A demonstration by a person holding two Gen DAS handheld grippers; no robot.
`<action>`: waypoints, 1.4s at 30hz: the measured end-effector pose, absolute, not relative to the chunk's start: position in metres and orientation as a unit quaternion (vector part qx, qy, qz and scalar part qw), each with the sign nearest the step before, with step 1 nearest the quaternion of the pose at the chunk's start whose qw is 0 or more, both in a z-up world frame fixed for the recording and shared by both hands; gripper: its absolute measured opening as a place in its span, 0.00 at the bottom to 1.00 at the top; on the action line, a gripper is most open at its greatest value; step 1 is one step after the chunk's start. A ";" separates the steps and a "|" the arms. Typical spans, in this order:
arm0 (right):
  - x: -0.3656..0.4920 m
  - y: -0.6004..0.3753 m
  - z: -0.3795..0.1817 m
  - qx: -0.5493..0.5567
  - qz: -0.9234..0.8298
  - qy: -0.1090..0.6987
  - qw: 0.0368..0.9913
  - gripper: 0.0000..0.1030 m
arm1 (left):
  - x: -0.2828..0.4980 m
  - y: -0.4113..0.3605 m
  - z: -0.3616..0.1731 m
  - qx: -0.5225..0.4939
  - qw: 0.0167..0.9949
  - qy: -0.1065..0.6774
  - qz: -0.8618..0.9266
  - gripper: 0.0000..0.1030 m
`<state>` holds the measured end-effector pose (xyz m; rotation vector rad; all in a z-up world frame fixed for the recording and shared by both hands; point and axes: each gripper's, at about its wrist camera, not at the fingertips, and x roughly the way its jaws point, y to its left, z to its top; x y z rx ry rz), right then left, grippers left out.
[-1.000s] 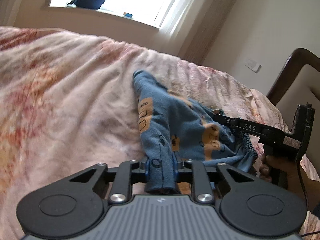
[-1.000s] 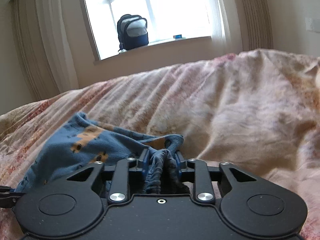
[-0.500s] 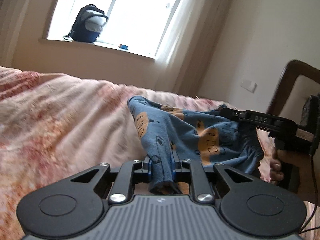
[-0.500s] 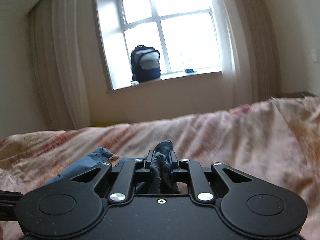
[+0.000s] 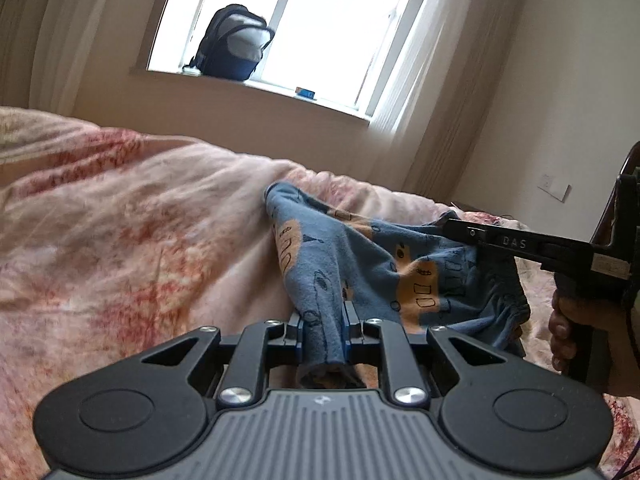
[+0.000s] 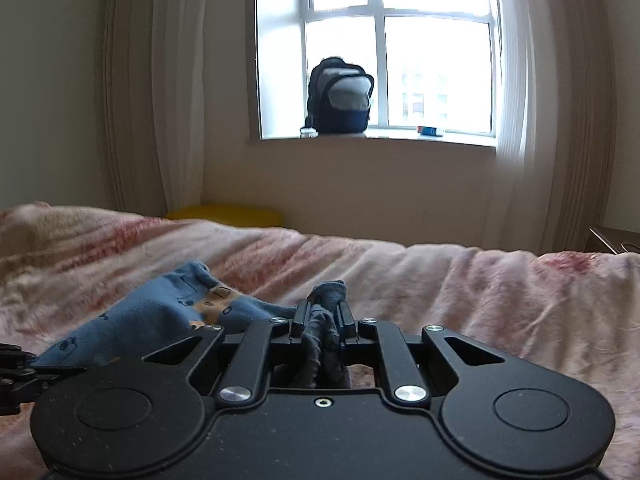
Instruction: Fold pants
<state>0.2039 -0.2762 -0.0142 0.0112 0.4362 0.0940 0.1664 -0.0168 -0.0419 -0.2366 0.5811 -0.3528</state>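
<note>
Pants (image 5: pixel 384 276), blue with orange printed patches, held up between both tools over the bed (image 5: pixel 132 240); middle of the cloth sags toward the bedspread, far tip of one leg lies on it, toward the far edge of the bed. Elastic waistband hangs gathered at the right, near the right hand (image 5: pixel 568 320).

Left hand-held gripper (image 5: pixel 323 320): fingers pressed together on a bunched fold of blue cloth, a stub of fabric poking out behind the pinch. Right hand-held gripper (image 6: pixel 322 322): fingers pinching a rumpled wad of the same cloth, crumpled end sticking up past the tips. In the left view the right tool comes in from the side, its tip buried in the upper edge of the pants.

Judgement: a lift-and-spread stage, garment not yet laid flat; fold looks barely begun.

Risks:
- Both grips are on wadded cloth, not a clean edge. A layer could slide out under tension and drop a corner.
- Pulling the tools apart too far would stretch the knit and skew the legs.
- Soft, rumpled bedspread: cloth may drag on it and crease when set down.

Beyond: window (image 6: pixel 396 52), backpack (image 6: pixel 339 98) on the sill, curtains (image 6: pixel 156 88) at the sides.
</note>
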 end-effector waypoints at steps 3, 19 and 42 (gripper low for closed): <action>0.210 -0.276 -0.021 0.009 0.037 0.224 0.974 0.13 | 0.162 -0.017 -0.043 -0.113 0.936 0.285 -0.175 0.18; 0.208 -0.280 -0.022 0.001 0.010 0.232 0.973 0.41 | 0.161 -0.015 -0.042 -0.133 0.927 0.315 -0.157 0.46; 0.013 -0.218 0.026 0.000 -0.021 0.167 0.986 0.99 | 0.034 -0.004 0.018 -0.031 0.957 0.283 -0.055 1.00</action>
